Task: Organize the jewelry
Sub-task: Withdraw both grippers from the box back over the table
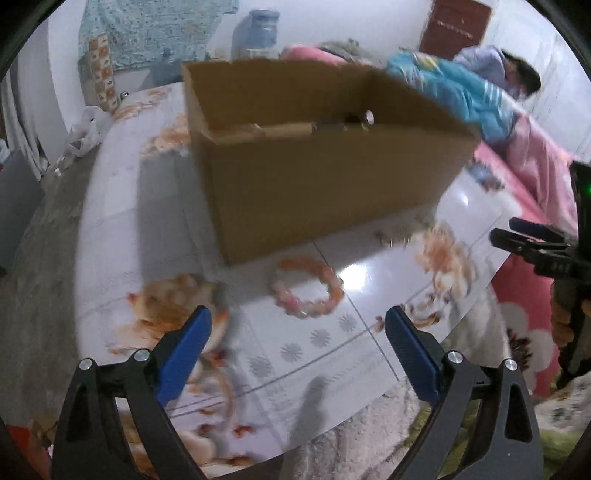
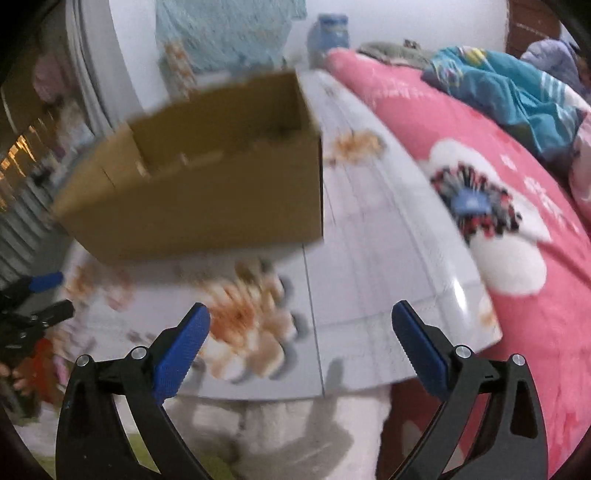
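Leftmost in the left wrist view, a crumpled white plastic bag [image 1: 86, 127] lies at the far edge of the glossy white floral-printed table top [image 1: 122, 229], and nearer the camera the left gripper [image 1: 297, 334] hangs above that surface with its blue-padded fingers [image 1: 184, 354] spread wide and nothing between them. Just ahead of the gap lies the pink and orange beaded bracelet [image 1: 306, 288], flat on the table and apart from both pads, just beside the near wall of the open brown cardboard box [image 1: 325, 184], which stands on the table behind it. Something small and dark shows inside the box against its far wall, too blurred to name. Behind the box stands a blue water jug [image 1: 258, 31], and to the right a crumpled blue striped blanket [image 1: 454, 92] rests on the pink flowered bedding [image 1: 532, 173]. At the right edge the other tool's black tips show. In the right wrist view, heavily blurred, the same box [image 2: 207, 184] sits to the left on the table [image 2: 369, 258], the right gripper [image 2: 301, 332] is likewise wide apart and empty over the printed surface, with the pink bedding [image 2: 517, 258] on its right; the bracelet cannot be made out there.
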Available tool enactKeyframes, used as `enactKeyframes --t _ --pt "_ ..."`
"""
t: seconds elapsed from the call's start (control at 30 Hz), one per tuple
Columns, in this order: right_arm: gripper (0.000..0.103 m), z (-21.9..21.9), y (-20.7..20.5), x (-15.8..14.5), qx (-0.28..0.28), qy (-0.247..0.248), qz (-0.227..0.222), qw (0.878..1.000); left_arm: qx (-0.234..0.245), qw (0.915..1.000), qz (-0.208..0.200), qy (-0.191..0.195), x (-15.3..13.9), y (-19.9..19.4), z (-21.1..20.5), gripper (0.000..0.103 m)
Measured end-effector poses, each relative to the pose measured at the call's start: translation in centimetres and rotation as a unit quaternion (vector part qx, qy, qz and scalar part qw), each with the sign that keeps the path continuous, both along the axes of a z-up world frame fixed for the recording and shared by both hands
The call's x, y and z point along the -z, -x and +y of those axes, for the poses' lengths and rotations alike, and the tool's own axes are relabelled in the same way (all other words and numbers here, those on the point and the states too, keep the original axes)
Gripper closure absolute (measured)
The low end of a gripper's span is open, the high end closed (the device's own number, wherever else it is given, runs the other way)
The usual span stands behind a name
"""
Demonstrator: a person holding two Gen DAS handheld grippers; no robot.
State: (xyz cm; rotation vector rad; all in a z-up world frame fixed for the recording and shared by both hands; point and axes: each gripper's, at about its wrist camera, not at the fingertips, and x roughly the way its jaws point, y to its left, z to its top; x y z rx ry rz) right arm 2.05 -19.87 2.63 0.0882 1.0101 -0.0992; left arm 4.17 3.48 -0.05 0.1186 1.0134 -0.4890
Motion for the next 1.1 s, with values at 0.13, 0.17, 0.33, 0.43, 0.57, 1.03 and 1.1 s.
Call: enactKeyframes --t 0.13,0.17,0.33,0.43,0.57,1.03,1.1 --pt "0.008 1.0 -0.2 1.9 0.005 0.023 0.016 1.0 0.01 0.9981 -0.018 -0.059 2.1 0.5 -2.7 0.01" --pt "0.008 1.1 -0.2 2.2 0.003 0.025 0.019 0.999 0.013 0.9976 -0.018 -0.066 2.5 0.4 -3.1 0.01" --pt "0.008 1.2 -0.7 3.6 0.003 0.035 0.028 0.999 0.013 0.9969 -0.011 -0.076 3.8 0.4 -3.7 0.01" --pt "0.008 1.2 -0.6 3.7 0.003 0.035 0.022 0.999 0.0 0.9974 -0.007 -0.072 4.0 0.1 -3.2 0.005" --pt "0.008 1.2 -0.6 3.9 0.005 0.036 0.015 0.999 -0.002 0.9977 -0.018 -0.066 4.0 0.2 -2.7 0.005" --pt "0.008 0.9 -0.7 3.9 0.004 0.026 0.02 0.999 0.005 0.9976 -0.016 -0.067 3.9 0.4 -2.6 0.005" --pt "0.008 0.8 -0.8 3.9 0.007 0.024 0.023 0.999 0.005 0.9976 -0.019 -0.066 3.9 0.4 -2.5 0.005"
